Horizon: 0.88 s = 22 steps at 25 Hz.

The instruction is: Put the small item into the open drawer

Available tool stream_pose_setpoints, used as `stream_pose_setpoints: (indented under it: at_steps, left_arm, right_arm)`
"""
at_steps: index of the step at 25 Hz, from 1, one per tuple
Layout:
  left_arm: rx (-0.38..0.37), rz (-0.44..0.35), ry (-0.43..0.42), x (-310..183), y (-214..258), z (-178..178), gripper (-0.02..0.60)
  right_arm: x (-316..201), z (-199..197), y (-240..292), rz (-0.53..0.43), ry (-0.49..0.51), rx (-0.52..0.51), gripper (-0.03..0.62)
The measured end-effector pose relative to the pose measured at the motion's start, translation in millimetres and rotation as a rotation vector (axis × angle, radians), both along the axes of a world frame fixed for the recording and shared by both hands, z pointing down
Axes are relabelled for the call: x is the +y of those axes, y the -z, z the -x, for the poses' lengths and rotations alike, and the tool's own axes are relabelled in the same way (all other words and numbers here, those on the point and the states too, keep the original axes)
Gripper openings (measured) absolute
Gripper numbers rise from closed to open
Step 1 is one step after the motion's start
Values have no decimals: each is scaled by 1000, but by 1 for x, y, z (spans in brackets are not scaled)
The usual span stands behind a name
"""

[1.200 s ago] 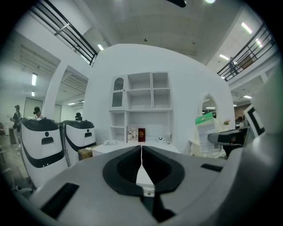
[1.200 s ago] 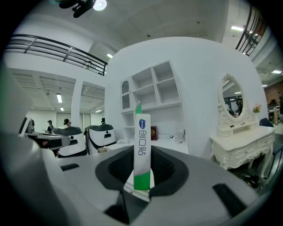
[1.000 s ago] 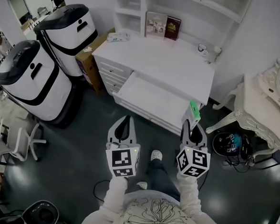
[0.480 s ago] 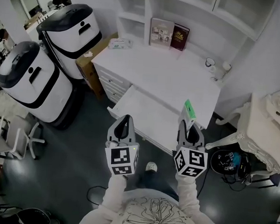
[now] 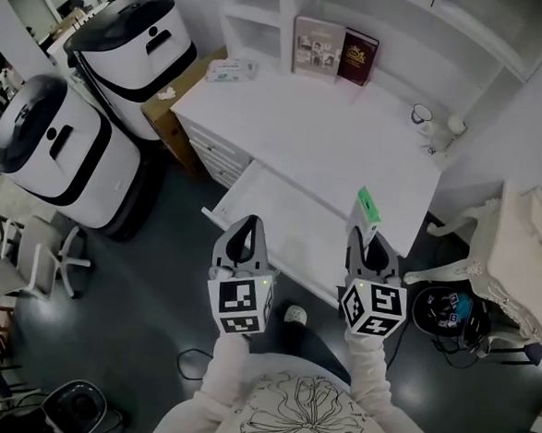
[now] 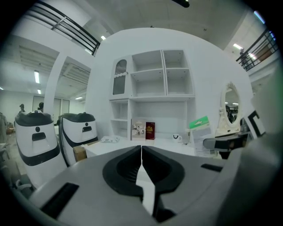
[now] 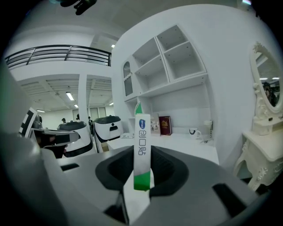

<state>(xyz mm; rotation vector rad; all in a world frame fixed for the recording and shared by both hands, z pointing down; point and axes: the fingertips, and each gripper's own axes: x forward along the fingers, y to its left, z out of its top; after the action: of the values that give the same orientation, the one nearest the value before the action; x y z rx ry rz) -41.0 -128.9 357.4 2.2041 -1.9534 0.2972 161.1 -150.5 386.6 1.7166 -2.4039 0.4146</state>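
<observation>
A white desk (image 5: 341,137) has its wide drawer (image 5: 276,207) pulled open, showing a bare white inside. My right gripper (image 5: 368,238) is shut on a slim white-and-green packet (image 5: 370,209), which stands up between the jaws over the drawer's right end. In the right gripper view the packet (image 7: 142,148) shows blue print and a green lower end. My left gripper (image 5: 243,228) hangs at the drawer's front left edge. In the left gripper view its jaws (image 6: 141,152) meet with nothing between them, and the packet (image 6: 200,123) shows at the right.
Two large white-and-black machines (image 5: 58,145) (image 5: 140,40) stand left of the desk beside a cardboard box (image 5: 172,111). On the desk lie two books (image 5: 338,51), a tissue pack (image 5: 229,69) and a mug (image 5: 423,114). An ornate white table (image 5: 527,261) and a cable basket (image 5: 442,311) are at the right.
The person has stepped nearer the desk, so both grippers now reach the drawer's front edge. The packet stays gripped by the right gripper, and the left stays shut.
</observation>
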Motion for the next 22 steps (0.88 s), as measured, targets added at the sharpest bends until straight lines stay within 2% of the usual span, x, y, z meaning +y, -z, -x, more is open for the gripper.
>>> stream_pose_setpoints:
  at_steps: [9,22]
  left_arm:
    - [12,118,-6,-28,-46,14,8]
    - [24,274,-99,-83,-119,23,8]
  right_arm:
    - [-29,19,-43,110,16,18,89]
    - [-63,43,-119,267,2,77,89]
